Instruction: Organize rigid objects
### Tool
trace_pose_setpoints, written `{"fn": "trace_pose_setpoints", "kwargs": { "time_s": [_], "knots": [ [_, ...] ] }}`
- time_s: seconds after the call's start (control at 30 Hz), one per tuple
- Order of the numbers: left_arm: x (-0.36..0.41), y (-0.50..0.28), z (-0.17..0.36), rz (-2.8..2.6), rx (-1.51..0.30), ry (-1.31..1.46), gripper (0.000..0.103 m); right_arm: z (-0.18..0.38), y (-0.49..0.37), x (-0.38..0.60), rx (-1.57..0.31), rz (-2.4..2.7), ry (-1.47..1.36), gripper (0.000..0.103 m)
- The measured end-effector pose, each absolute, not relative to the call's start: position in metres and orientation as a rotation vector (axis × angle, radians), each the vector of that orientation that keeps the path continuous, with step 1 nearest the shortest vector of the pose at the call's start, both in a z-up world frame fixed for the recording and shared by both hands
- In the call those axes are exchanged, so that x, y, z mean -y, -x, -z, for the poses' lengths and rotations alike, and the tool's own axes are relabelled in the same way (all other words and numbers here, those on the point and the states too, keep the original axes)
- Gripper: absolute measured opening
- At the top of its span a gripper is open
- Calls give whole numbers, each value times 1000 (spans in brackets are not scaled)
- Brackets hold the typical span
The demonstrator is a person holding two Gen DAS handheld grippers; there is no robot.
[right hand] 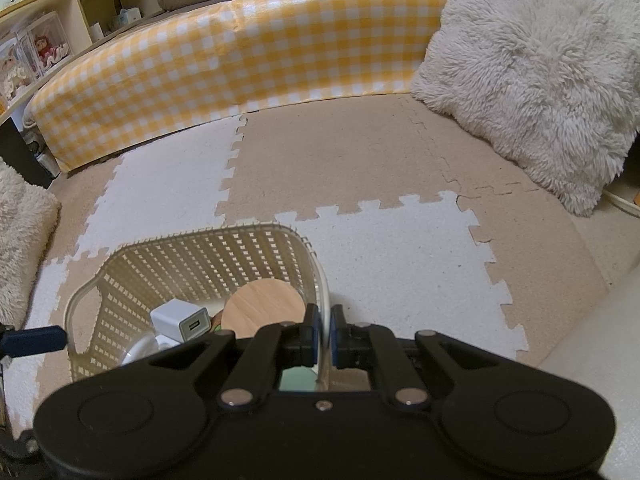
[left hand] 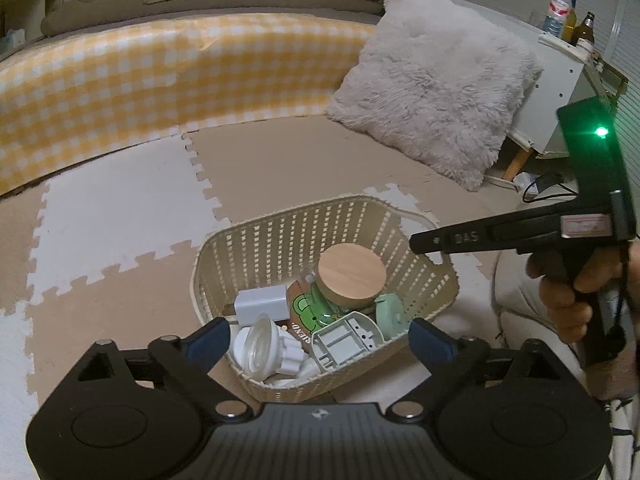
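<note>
Pinching basket (right hand: 200, 256) rim, right gripper (right hand: 325, 334) | left gripper (left hand: 320, 340) jaws spread | gripper label "DAS"

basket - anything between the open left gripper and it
Nothing visible does. The left gripper hangs open right over the near rim of the basket, its fingers straddling it. The right gripper is already shut on the basket's right rim.

I'm seeing a cream woven-look plastic basket (left hand: 404, 222) sitting on matt, grainy foam floor tiles (left hand: 120, 208). Inside it, a smooth pale wooden lid (left hand: 352, 268) is lying beside a glossy white plastic charger (left hand: 262, 300). Behind, a shaggy pillow (left hand: 432, 80) is leaning by glossy yellow gingham sheeting (left hand: 160, 72).
</note>
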State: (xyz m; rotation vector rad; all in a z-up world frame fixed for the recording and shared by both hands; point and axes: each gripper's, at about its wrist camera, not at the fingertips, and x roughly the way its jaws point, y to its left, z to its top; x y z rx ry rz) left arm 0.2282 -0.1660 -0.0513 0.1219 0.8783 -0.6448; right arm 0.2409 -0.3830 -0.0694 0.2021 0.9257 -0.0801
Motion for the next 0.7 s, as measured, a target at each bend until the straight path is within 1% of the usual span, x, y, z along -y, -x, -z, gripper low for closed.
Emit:
{"fn": "trace_pose_setpoints", "kwargs": {
  "time_s": [0.07, 0.53, 0.6, 0.7],
  "knots": [
    [165, -224, 47, 640, -873, -124, 103, 70, -241, 383, -925, 79, -204, 6],
    [148, -204, 28, 551, -851, -31, 103, 68, -239, 381, -922, 83, -180, 7],
    [144, -200, 24, 533, -838, -20, 103, 64, -237, 380, -914, 82, -166, 8],
    [138, -195, 17, 511, -812, -6, 103, 53, -229, 379, -886, 88, -149, 16]
  ]
}}
